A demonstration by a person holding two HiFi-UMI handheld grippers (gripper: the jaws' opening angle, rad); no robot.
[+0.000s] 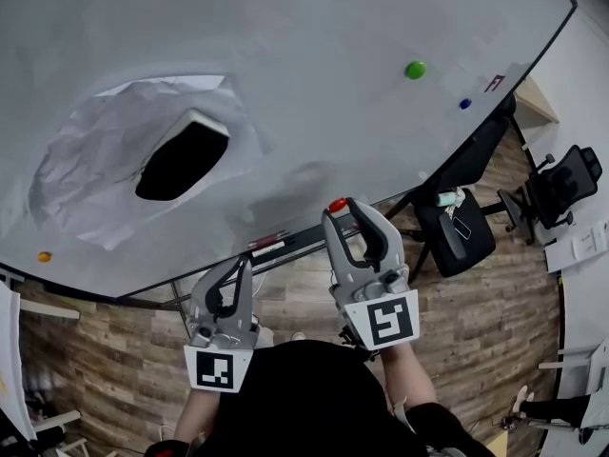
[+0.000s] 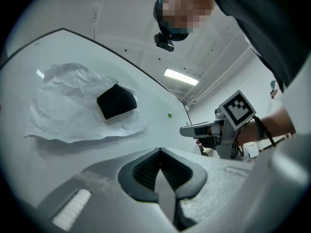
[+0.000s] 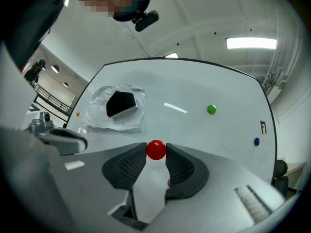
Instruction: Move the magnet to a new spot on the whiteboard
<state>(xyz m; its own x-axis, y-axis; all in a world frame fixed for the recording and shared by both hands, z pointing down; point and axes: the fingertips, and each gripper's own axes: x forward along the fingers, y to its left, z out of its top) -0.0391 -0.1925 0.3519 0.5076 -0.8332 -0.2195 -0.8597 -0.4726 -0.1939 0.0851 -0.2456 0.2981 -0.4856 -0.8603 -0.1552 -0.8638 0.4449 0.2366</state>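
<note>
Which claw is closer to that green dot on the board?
Right. The right gripper, gripping the red magnet, is below-left of the green magnet; the left gripper sits lower and farther left.

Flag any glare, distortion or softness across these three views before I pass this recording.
Head view: fisheye bows the whiteboard at its edges; lighting is even. Right gripper view: a ceiling-light glare streak on the board, red magnet sharp. Left gripper view: black vignette corners, a soft shadow under the crumpled paper, the left tool blurred near the lens.
</note>
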